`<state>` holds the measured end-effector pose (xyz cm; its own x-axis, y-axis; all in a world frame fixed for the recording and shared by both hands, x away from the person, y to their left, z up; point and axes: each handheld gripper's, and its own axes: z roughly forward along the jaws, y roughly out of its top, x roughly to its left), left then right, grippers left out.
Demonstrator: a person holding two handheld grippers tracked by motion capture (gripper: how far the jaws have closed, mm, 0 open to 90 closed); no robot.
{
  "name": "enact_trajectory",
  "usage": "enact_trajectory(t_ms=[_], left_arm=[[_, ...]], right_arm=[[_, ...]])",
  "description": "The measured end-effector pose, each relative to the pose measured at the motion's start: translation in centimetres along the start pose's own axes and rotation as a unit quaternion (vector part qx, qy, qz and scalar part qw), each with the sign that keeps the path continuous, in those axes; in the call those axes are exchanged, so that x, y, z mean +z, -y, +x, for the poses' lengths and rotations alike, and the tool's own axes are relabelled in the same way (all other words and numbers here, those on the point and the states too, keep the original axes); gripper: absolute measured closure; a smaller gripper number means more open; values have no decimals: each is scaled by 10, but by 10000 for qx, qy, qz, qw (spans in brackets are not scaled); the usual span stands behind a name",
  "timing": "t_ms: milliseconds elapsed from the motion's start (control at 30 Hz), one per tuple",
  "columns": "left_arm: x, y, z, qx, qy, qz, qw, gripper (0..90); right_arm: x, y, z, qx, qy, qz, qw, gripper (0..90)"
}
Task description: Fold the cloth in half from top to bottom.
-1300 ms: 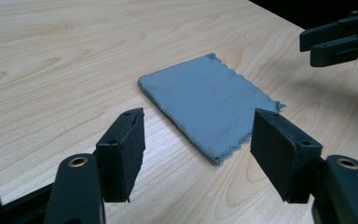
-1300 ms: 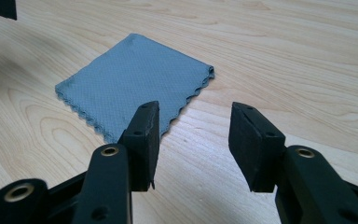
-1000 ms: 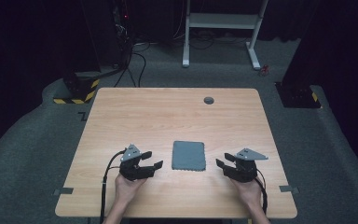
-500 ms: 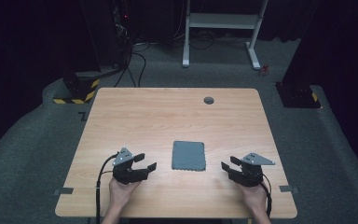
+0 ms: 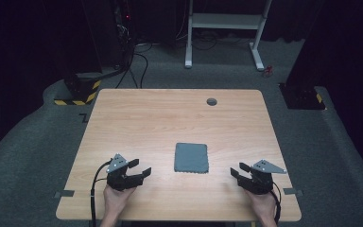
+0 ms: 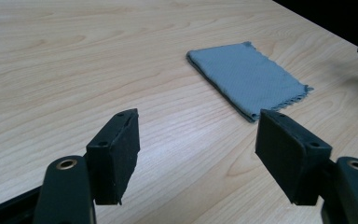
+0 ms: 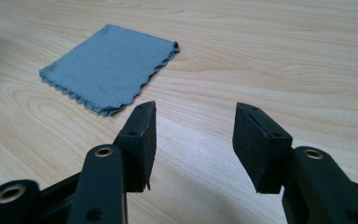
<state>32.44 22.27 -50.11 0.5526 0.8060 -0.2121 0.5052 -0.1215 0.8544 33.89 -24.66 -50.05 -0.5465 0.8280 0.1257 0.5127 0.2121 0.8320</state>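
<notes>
Cloth: grey, folded flat, on the table near its front edge, between the grippers and touching neither; long axis runs front to back.
Left gripper: jaws parted, empty; cloth lies ahead and to its right.
Right gripper: jaws parted, empty; cloth lies ahead and to its left.
Nearer arm: neither clearly; both stand about equally off.

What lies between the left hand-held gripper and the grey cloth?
Bare wood: the left gripper view shows empty table between the open left hand-held gripper and the folded grey cloth.
</notes>
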Motion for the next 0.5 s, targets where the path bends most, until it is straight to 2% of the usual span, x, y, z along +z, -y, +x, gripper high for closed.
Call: enact_trajectory(t_ms=[200, 433, 500], left_arm=[[-2, 6, 7, -42, -120, 113, 9999, 310], [-5, 11, 16, -186, -303, 199, 9992, 310], [-4, 12, 19, -150, -390, 270, 9988, 310]], right_arm=[[-2, 4, -2, 19, 68, 14, 10000, 501], [-3, 8, -10, 57, 249, 52, 9997, 517], [-4, 10, -13, 63, 300, 80, 9995, 520]])
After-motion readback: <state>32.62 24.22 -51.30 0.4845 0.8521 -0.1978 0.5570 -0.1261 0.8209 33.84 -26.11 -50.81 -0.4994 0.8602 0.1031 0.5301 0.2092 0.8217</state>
